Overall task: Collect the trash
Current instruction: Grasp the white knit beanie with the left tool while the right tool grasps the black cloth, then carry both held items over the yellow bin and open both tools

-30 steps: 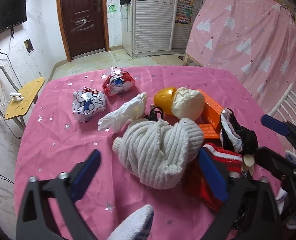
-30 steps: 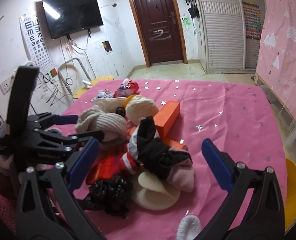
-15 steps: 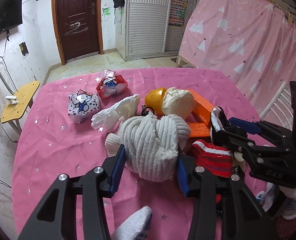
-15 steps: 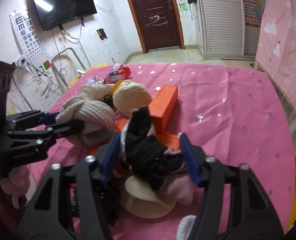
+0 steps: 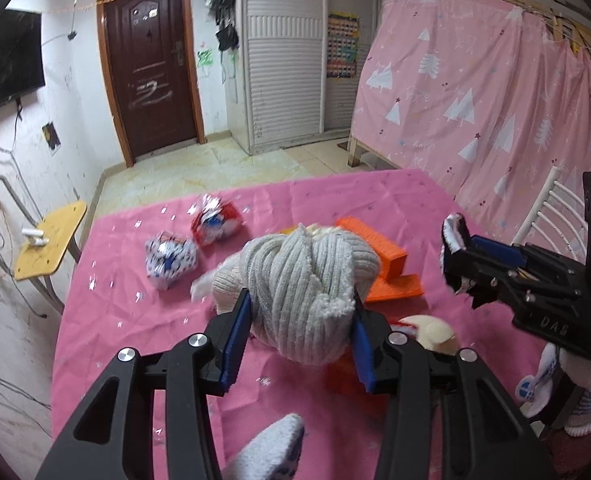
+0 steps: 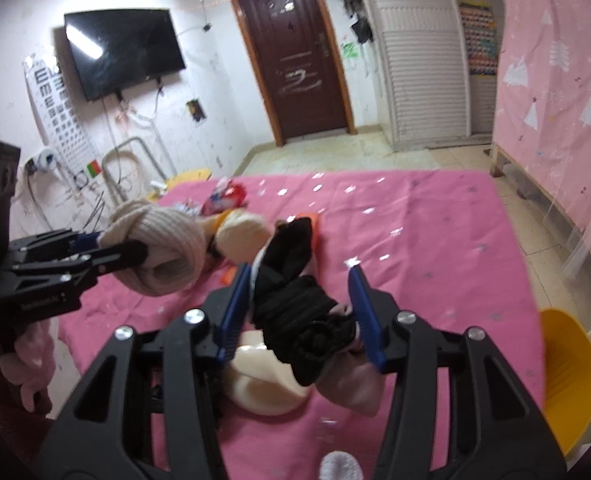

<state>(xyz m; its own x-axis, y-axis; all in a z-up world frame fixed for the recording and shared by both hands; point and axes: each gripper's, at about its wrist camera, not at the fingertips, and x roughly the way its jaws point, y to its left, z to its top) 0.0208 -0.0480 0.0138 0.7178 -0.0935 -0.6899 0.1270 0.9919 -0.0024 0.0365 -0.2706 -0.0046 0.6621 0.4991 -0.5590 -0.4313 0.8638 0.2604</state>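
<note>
My left gripper (image 5: 301, 312) is shut on a knotted grey-white knit bundle (image 5: 307, 280) and holds it above the pink table (image 5: 127, 320); the bundle also shows in the right wrist view (image 6: 163, 248). My right gripper (image 6: 295, 308) is shut on a black cloth bundle (image 6: 295, 292), lifted off the table; it shows at the right of the left wrist view (image 5: 459, 256). Two shiny snack wrappers (image 5: 171, 260) (image 5: 215, 224) lie at the far left of the table. A cream round piece (image 6: 271, 384) lies under the right gripper.
An orange box (image 5: 375, 240) and a flat orange piece (image 5: 395, 286) lie mid-table. A yellow bin (image 6: 567, 376) stands beside the table at right. A small yellow stool (image 5: 51, 244) stands left of the table. A pink curtain (image 5: 495, 100) hangs at right.
Both grippers closed from wide open onto their bundles, then lifted them off the table. The pile beneath has shifted as the bundles rose.
</note>
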